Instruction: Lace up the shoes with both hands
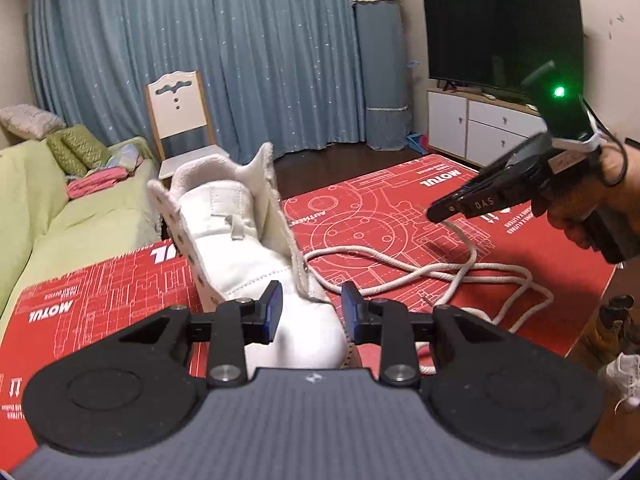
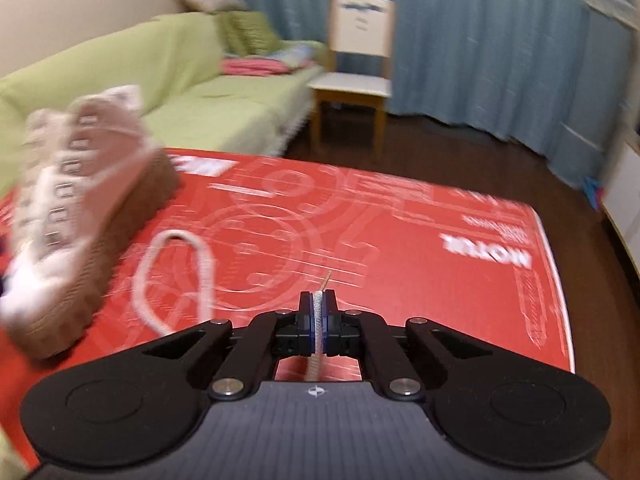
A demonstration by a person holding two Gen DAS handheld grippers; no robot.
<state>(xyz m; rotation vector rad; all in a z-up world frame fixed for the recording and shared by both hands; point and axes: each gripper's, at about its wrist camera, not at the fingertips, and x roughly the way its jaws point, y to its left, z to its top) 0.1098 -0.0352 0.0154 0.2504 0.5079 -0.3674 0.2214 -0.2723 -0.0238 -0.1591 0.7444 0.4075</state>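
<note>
A white high-top shoe [image 1: 248, 248] with a brown sole stands on the red mat [image 1: 380, 200], toe toward me, its flaps spread wide. My left gripper [image 1: 312, 308] is open, its blue pads either side of the toe, not touching it. A white lace [image 1: 452, 276] trails in loops over the mat to the right of the shoe. My right gripper [image 1: 436, 213], held in a hand, hangs above the mat at the right. In the right wrist view the right gripper [image 2: 319, 300] is shut on the lace [image 2: 317, 312] near its tip, and the shoe [image 2: 76, 200] appears blurred at the left.
A green sofa [image 1: 80, 216] with cushions runs along the left. A white chair [image 1: 180, 120] stands before blue curtains. A television [image 1: 504, 36] sits on a white cabinet at the right. Another shoe [image 1: 620, 376] lies off the mat's right edge.
</note>
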